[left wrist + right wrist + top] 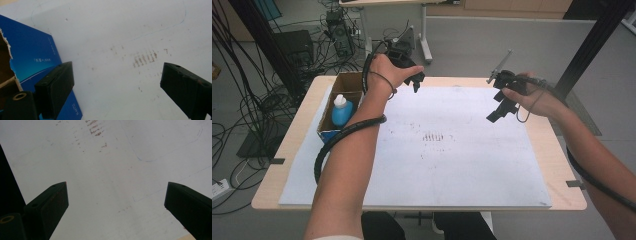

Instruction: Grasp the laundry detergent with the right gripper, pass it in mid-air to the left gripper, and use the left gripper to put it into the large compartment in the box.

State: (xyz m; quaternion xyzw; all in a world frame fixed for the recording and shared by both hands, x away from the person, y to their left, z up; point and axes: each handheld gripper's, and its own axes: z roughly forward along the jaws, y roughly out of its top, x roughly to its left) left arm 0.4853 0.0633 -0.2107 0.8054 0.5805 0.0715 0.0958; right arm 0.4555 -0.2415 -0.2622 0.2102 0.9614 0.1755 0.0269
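Forearms are being held over the tabletop point(452, 165).
Both hand-held grippers, left point(416, 81) and right point(497, 111), released, empty; bottle point(342, 110) in box point(343, 82) untouched.

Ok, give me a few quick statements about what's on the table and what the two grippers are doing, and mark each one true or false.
1. The left gripper has open jaws with nothing between them. True.
2. The blue bottle lies on the white sheet. False: it stands inside the cardboard box at the table's left edge.
3. The right gripper grips a pen. False: its jaws are open and empty.
4. Brownish marks show near the middle of the white sheet. True.
5. Both grippers rest on the sheet. False: both are held above it.
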